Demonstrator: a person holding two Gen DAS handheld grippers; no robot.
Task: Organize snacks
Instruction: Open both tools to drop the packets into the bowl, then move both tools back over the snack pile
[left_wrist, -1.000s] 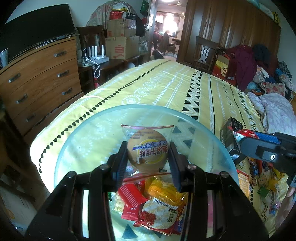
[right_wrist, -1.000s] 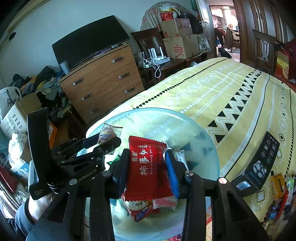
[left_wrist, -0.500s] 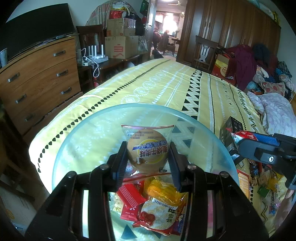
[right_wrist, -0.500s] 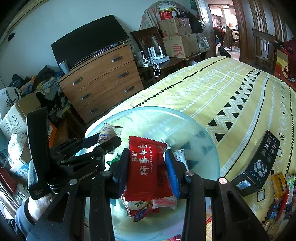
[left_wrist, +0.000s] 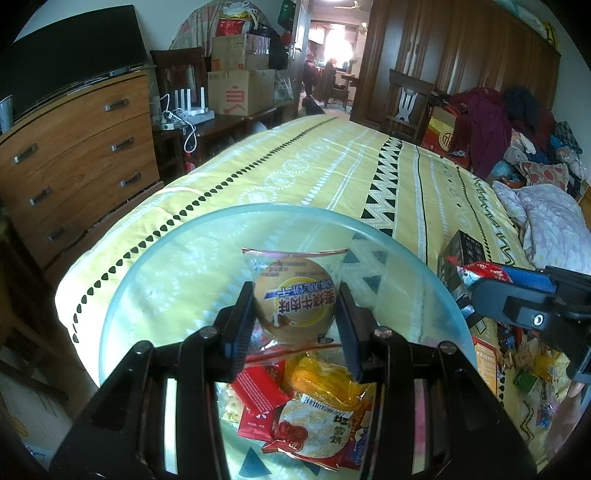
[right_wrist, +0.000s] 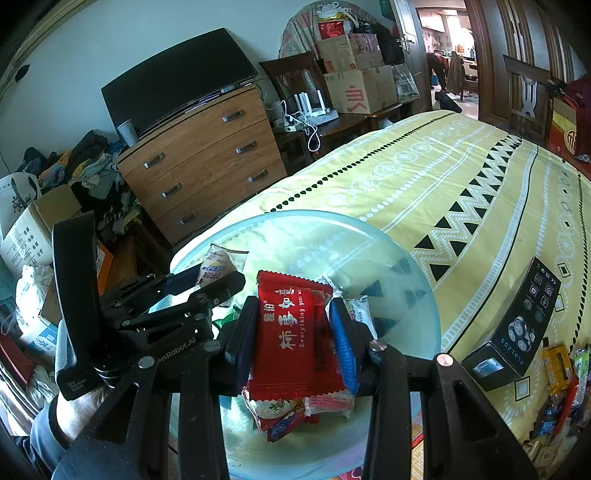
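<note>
Left wrist view: my left claw (left_wrist: 295, 314) is clamped on a clear packet holding a round biscuit (left_wrist: 293, 295), pads pressing both side edges, held above the glass plate (left_wrist: 155, 273) that sits near the corner of the yellow bedspread (left_wrist: 369, 173). Below the packet, a pile of snacks (left_wrist: 314, 402) lies at the near side of the plate; the far half is bare. At the right edge my right claw (left_wrist: 517, 284) shows with a red wrapper end poking out. Right wrist view: my right claw (right_wrist: 293, 332) is gripping a red packet (right_wrist: 295, 332) across its width, above the same pile (right_wrist: 291, 410); my left claw (right_wrist: 207, 280) sits just beside it to the left, with its packet (right_wrist: 218, 264). Risk: the two claws are close, so lowering both at once could knock them together. Risk: both wrappers are slick film and may slide out of the pads if tilted. Risk: a packet released onto the pile could slip off the near rim, and pressing on the rim could tip the glass, since the bed under it is soft. Open room: the far half of the plate is free for both packets. To the right, a black box (right_wrist: 517, 325) and loose snacks (right_wrist: 561, 376) crowd the bedspread; to the left the bed edge drops toward the drawers (right_wrist: 207, 162)
</note>
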